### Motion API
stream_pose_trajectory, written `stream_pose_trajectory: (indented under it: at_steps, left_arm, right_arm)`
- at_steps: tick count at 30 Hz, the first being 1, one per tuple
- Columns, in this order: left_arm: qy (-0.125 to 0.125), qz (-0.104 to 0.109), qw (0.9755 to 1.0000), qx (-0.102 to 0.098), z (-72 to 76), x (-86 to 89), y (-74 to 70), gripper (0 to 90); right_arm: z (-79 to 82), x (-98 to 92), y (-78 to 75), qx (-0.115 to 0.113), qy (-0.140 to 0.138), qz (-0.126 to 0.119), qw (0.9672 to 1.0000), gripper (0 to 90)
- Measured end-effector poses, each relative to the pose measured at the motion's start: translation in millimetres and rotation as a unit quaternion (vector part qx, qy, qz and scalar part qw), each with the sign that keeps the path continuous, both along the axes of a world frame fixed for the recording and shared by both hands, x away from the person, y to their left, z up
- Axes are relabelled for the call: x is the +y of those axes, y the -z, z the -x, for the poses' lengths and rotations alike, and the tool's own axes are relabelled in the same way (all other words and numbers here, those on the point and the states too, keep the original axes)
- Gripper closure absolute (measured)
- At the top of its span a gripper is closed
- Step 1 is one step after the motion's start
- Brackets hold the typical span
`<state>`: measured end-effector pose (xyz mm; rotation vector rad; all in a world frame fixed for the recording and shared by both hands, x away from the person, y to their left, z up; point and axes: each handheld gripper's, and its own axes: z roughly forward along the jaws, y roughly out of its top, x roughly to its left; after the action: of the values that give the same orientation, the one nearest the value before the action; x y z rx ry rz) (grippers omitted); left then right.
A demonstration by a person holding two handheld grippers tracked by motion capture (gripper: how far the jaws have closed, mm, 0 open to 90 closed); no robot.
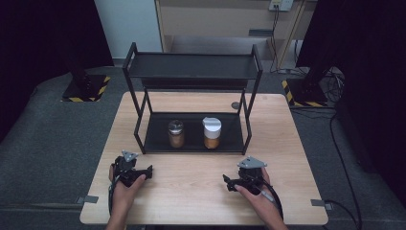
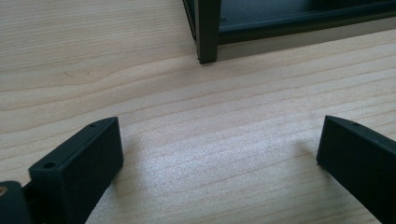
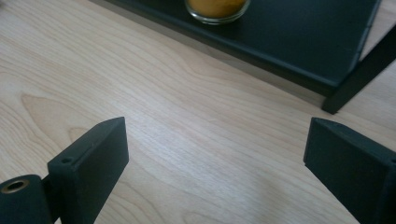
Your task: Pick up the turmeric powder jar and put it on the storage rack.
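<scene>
Both grippers, left (image 1: 146, 173) and right (image 1: 229, 182), fingers apart, empty. White-lidded spice jar (image 1: 211, 132) at 12 o'clock: glass, rigid, slippery, fragile; grip mid-body.

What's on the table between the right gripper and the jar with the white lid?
Nothing but bare wooden table and the black shelf's front lip. The high view shows the right gripper open, short of the white-lidded jar on the bottom shelf.

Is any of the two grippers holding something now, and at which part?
Nothing is held. The left gripper and the right gripper are both open, with only bare table between their jaws.
</scene>
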<state>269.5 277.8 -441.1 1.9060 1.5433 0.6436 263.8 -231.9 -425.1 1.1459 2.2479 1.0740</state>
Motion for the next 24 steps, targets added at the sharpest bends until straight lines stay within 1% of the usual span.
stream_pose_trajectory:
  at_steps: [6, 14, 19, 24]
  left_arm:
    - [0.0, 0.0, 1.0, 0.0, 0.0, 0.0, 0.1, 0.0]
    - [0.0, 0.0, 1.0, 0.0, 0.0, -0.2, 0.0, 0.0]
    - [-0.001, 0.0, 1.0, 0.0, 0.0, -0.3, 0.1, 0.0]
    - [-0.002, 0.0, 1.0, 0.0, 0.0, -0.7, 0.0, 0.0]
  right_arm:
    - [-1.2, -10.4, -3.6, -0.001, 0.01, 0.001, 0.9999, 7.6]
    - [-2.7, -21.6, -2.4, 0.009, 0.019, 0.002, 0.9998, 7.4]
    - [-5.0, -29.1, -1.9, 0.015, 0.023, 0.008, 0.9996, 4.9]
    - [-7.6, -37.2, -1.4, 0.021, 0.028, 0.014, 0.9993, 4.9]
